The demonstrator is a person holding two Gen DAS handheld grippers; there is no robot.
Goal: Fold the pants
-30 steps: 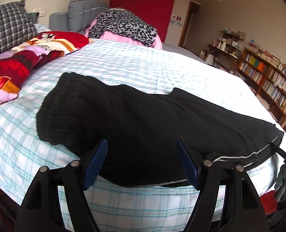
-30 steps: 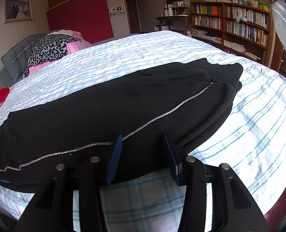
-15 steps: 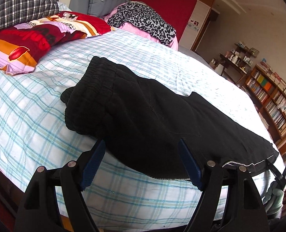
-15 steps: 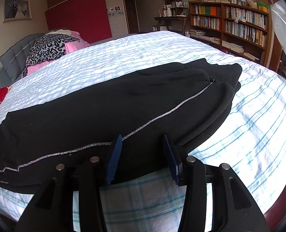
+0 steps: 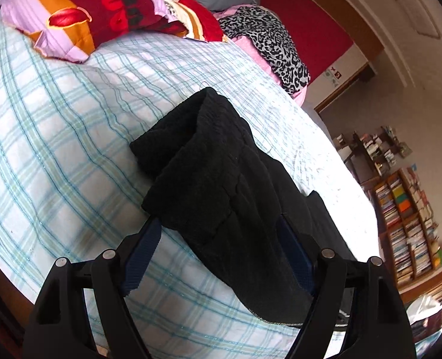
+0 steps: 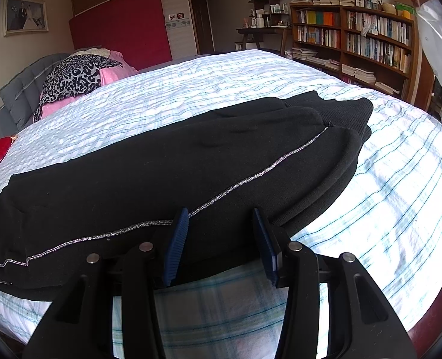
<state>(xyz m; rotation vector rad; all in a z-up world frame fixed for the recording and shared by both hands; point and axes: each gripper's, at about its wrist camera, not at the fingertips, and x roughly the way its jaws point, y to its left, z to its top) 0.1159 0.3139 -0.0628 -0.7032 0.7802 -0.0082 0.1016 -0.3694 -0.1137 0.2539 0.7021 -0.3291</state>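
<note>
Lying across the checked bedsheet (image 6: 385, 179), the black knit pants (image 6: 191, 164) sit between both spread-jawed grippers, left gripper (image 5: 218, 233) and right gripper (image 6: 221, 224), ungrasped.

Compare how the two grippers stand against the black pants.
The left gripper has its fingers spread wide with pants cloth draped between them; the right gripper stands narrower, its fingers at the pants' near edge. The left view is tilted, the right level. Both are open with blue pads.

Black pants (image 6: 167, 173) with a silver side stripe (image 6: 251, 179) lie ahead of the blue-padded right gripper (image 6: 221, 239). Beneath them spreads a white, blue-checked bedsheet (image 5: 56, 149); beyond the left gripper (image 5: 218, 257) sits a red, orange and lilac pillow (image 5: 101, 15).
</note>
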